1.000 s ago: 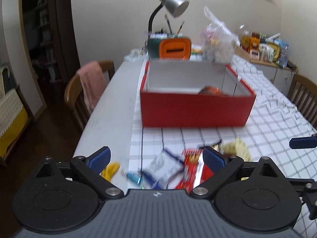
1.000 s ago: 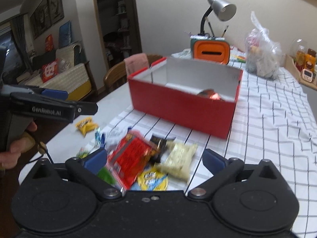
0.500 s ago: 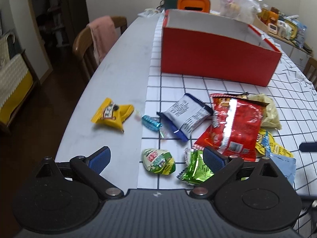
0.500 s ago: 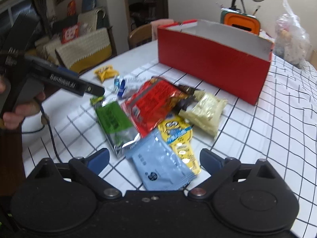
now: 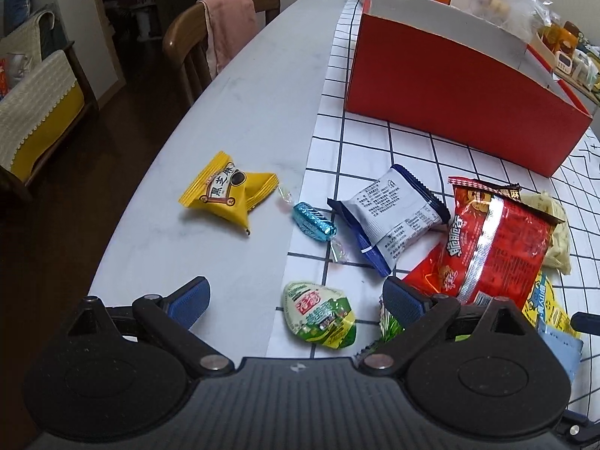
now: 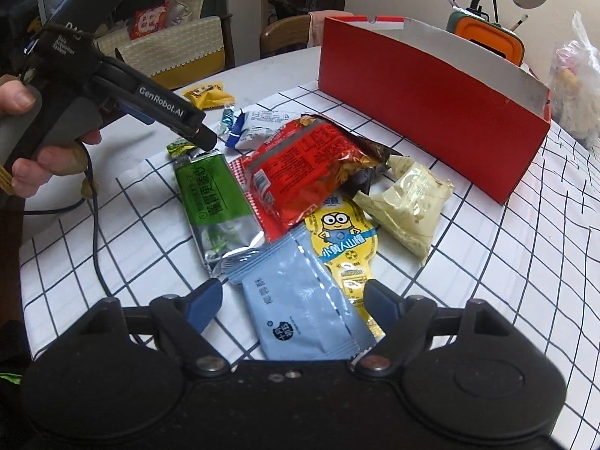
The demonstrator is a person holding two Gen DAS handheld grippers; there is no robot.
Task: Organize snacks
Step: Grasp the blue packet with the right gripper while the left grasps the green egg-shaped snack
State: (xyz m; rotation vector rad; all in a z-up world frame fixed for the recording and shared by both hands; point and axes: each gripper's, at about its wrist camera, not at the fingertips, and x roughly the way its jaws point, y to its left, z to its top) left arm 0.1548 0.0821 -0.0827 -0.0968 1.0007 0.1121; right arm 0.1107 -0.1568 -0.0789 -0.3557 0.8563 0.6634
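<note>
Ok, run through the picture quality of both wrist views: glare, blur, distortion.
Left wrist view: sharp; a bright glare streak down the red snack bag; fisheye bends the table edge and the cloth's grid lines; dark corners. Right wrist view: also sharp; glare on the green packet's silver end and the blue packet; the red box bows; the room behind is dim.

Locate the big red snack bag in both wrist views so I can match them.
Left wrist: big red snack bag sits right of centre, on the checked cloth, just past the left gripper's right finger.
Right wrist: same bag lies at centre of the pile, its near end over the yellow cartoon packet.
Shared landmark: red box, beyond the pile in both views.
</note>
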